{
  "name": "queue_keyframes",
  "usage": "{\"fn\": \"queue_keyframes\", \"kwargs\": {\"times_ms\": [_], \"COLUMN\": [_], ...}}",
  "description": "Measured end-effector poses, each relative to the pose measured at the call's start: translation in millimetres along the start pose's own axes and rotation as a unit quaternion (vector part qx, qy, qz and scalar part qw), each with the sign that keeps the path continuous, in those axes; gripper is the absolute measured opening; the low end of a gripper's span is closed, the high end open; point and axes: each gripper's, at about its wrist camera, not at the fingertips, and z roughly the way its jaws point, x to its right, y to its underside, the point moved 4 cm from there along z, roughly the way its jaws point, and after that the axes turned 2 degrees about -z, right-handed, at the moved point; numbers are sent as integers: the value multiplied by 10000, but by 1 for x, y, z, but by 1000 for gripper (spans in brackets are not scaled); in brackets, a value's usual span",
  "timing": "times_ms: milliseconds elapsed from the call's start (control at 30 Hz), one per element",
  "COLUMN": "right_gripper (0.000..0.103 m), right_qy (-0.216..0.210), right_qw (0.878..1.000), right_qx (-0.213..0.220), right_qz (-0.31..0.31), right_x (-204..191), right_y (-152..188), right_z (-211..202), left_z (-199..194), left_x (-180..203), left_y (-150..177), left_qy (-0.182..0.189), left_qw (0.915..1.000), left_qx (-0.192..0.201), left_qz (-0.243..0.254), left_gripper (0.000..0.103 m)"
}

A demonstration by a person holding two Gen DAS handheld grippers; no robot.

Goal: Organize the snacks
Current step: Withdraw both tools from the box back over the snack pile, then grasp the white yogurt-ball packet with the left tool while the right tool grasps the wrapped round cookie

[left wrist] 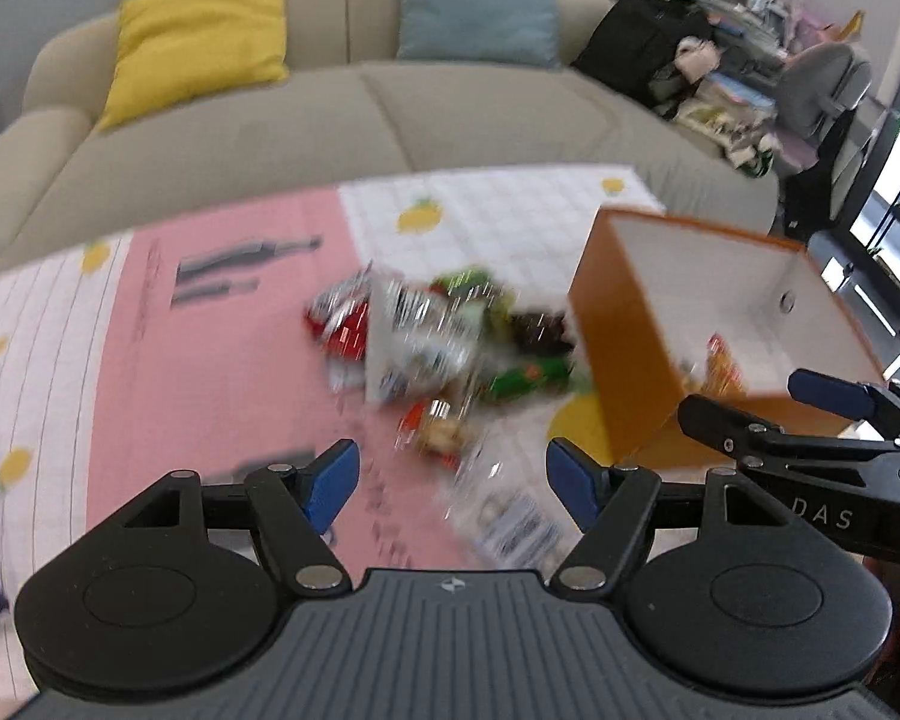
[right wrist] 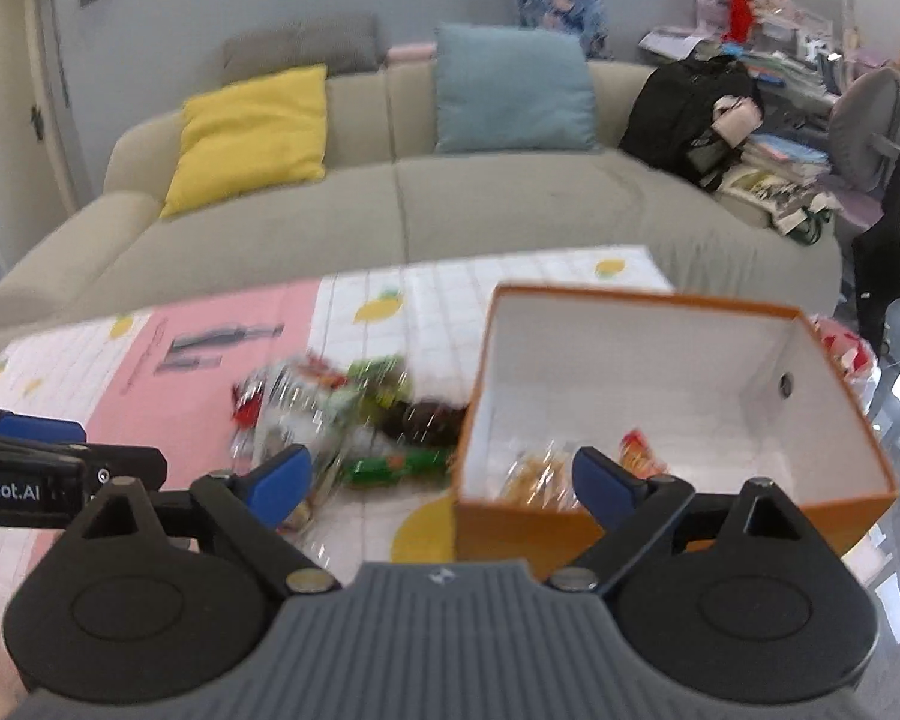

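The orange box (right wrist: 642, 510) stands open on the patterned table (left wrist: 210, 360), near its right edge, in front of the sofa (right wrist: 450, 210). Inside the box lie 2 snack packs: a yellow one (right wrist: 537, 474) and a red one (right wrist: 642, 450), both near its front wall. Just left of the box sits a blurred pile of snacks (left wrist: 438, 342), with a green pack (right wrist: 396, 465) closest to the box. The left gripper (left wrist: 453, 480) is released, grasping nothing, above the pile's near edge. The right gripper (right wrist: 444, 480) is also released and empty, straddling the box's front left corner.
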Motion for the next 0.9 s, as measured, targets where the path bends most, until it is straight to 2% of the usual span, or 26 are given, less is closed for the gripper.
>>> {"fn": "queue_keyframes", "kwargs": {"times_ms": [233,333,400,467,533,633,700,733,800,900], "right_gripper": [88,74,70,57,50,48,39,34,33,27], "right_qy": [-132,-186,-255,-288,-265,-216,-188,-195,-213,-298], "right_qw": [9975,9944,9918,9886,9850,9814,9786,9773,9771,9797], "right_qx": [-684,-1007,-1211,-1434,-1670,-1904,-2049,-2108,-2107,-1977], "right_qz": [-132,-255,-316,-357,-333,-129,3,71,216,146], "right_x": [-20,-31,-35,-37,-36,-28,-23,-20,-16,-18], "right_y": [32,47,57,65,74,80,83,84,83,77], "right_z": [26,38,45,53,61,72,79,83,87,93], "left_z": [18,27,34,38,45,53,61,65,74,85], "left_x": [-23,-28,-31,-31,-30,-23,-18,-16,-14,-18], "left_y": [36,47,53,57,59,60,62,63,63,63], "left_qy": [-66,-101,-100,-20,78,248,396,454,473,505], "left_qw": [9983,9974,9968,9965,9963,9959,9951,9944,9933,9916], "left_qx": [-522,-669,-765,-800,-840,-872,-892,-931,-1030,-1184], "left_qz": [-244,-235,-221,-221,-173,14,171,232,210,-125], "left_gripper": [84,82,80,80,80,80,81,81,81,81]}}
